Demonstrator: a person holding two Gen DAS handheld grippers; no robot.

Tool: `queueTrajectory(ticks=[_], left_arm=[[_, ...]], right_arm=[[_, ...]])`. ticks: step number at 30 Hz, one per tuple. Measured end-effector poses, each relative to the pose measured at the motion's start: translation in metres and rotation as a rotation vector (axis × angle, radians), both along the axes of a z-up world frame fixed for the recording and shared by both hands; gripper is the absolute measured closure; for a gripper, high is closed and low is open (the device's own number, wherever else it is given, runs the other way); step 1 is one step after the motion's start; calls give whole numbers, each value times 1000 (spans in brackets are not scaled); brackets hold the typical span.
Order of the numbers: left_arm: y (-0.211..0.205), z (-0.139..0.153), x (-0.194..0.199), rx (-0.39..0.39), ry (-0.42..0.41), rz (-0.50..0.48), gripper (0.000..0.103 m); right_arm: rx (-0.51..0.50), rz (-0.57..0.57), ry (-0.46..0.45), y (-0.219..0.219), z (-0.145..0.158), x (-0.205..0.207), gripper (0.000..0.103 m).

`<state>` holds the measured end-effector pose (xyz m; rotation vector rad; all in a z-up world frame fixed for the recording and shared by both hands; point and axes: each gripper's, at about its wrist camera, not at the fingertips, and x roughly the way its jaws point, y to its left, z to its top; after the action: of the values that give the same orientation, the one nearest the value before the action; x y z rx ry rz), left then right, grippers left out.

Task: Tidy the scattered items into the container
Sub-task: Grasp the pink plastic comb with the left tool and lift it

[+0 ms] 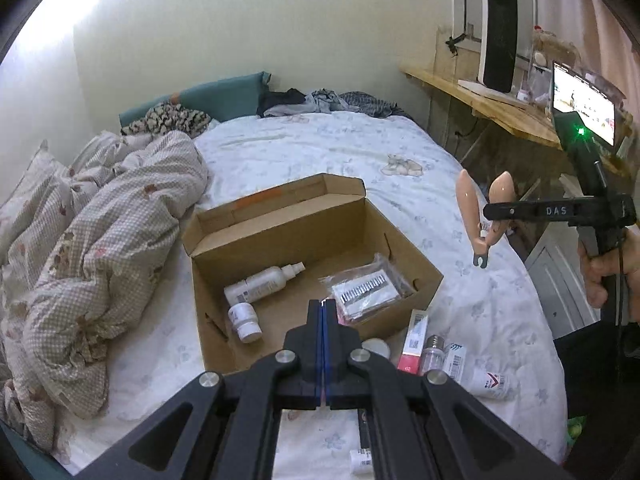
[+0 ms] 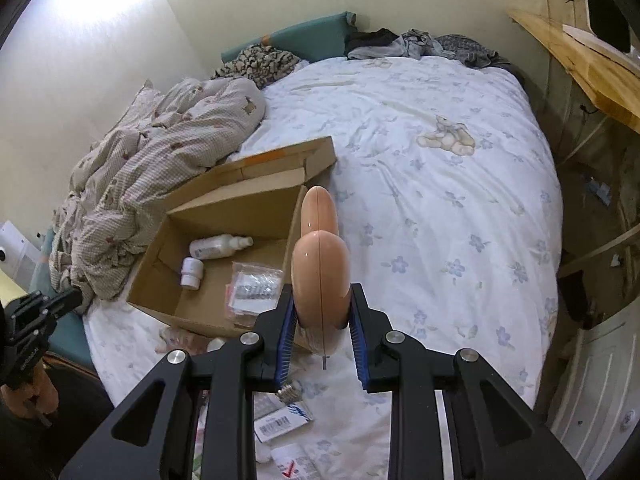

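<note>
Right gripper [image 2: 320, 344] clamped on peach plastic two-handled clippers [image 2: 320, 280], mid-frame. Left gripper [image 1: 323, 308] clenched, empty, lower centre above open brown cardboard box [image 1: 420, 276].

Only "DAS" reads clearly, raised on the right tongs [image 1: 490, 212], seen from the left wrist.
</note>
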<state>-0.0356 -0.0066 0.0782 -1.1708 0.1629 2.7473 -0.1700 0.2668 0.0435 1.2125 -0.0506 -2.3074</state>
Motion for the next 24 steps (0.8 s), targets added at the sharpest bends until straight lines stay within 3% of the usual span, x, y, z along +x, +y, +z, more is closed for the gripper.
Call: queueTrajectory(ticks=[9,12,13,16,20,24], left_arm=[[-7,-42,-12,-31,-115,-22,103],[-10,-75,-27,-21,-291,-79,103],[-10,-88,-31,-29,-349,-99,100],[-9,-129,-39,-94,-489,-151,72],[-13,-164,-45,-116,-609,-180,54],[-17,-193,-49,-108,-708,-196,47]], right_arm=[[-118,55,20,-24,24,2,76],[-138,76,24,-38,28,1,76],[-141,84,23,-43,28,0,76],[-152,106,21,-58,29,-1,76],[-136,134,6,-73,22,-2,76],[-114,151,-13,-79,12,-4,76]])
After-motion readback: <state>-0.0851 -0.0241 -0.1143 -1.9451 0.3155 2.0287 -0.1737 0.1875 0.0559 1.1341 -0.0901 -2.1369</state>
